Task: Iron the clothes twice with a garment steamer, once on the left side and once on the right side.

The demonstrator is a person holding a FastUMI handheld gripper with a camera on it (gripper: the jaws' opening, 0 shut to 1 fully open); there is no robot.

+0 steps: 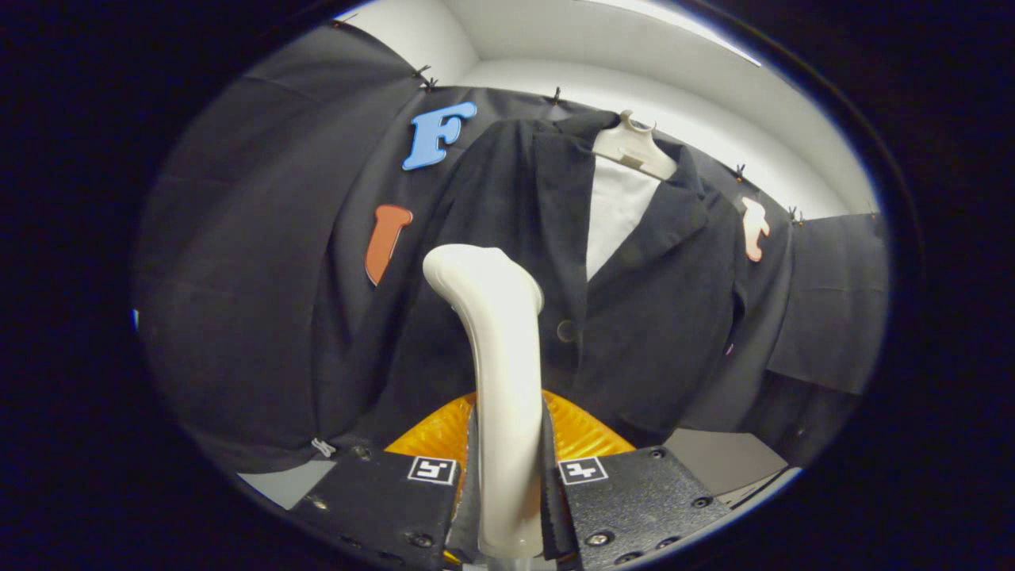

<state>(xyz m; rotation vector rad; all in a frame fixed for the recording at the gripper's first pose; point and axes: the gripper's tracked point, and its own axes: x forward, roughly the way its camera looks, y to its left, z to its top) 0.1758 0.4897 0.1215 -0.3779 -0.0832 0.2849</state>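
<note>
White steamer (499, 381) clamped between both tong fingers (507, 484), head against the dark jacket (634, 317) just ahead; a stroke seems underway, next needs sliding along.

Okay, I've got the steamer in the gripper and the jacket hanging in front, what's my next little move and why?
Probably ease the steamer forward until its head meets the jacket, then stroke along that panel. The gripper is shut on the steamer's handle, and the head sits just by the jacket's button.
</note>
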